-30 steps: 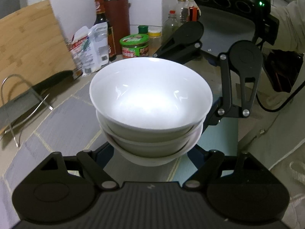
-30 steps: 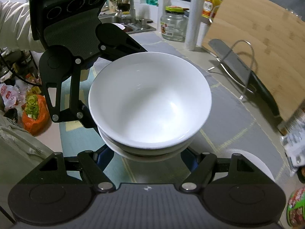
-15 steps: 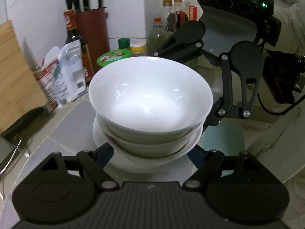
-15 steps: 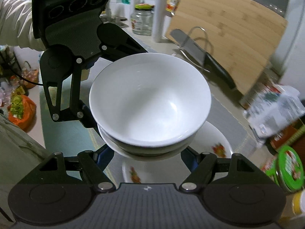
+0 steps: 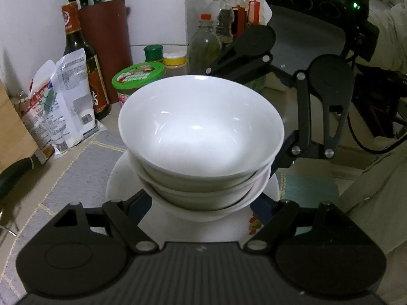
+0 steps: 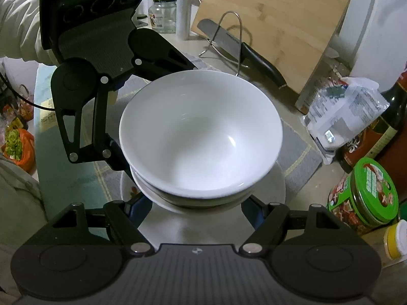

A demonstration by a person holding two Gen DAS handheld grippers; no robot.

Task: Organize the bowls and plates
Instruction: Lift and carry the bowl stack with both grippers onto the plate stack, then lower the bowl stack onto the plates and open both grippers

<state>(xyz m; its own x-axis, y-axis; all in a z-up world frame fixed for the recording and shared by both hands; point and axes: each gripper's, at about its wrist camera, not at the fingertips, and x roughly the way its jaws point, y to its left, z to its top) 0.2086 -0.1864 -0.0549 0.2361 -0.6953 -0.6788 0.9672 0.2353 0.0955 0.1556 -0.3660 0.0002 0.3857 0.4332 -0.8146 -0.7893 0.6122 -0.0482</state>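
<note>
Hand-held gripper (image 5: 201, 203) beneath unlabelled bowls (image 5: 201, 129)

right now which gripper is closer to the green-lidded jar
Right. The right gripper has the green-lidded jar just beside it; the left gripper faces it across the stacked bowls.

Bowl stack (image 5: 201, 137) now over a plate (image 5: 117, 180), nearer the jars.
</note>
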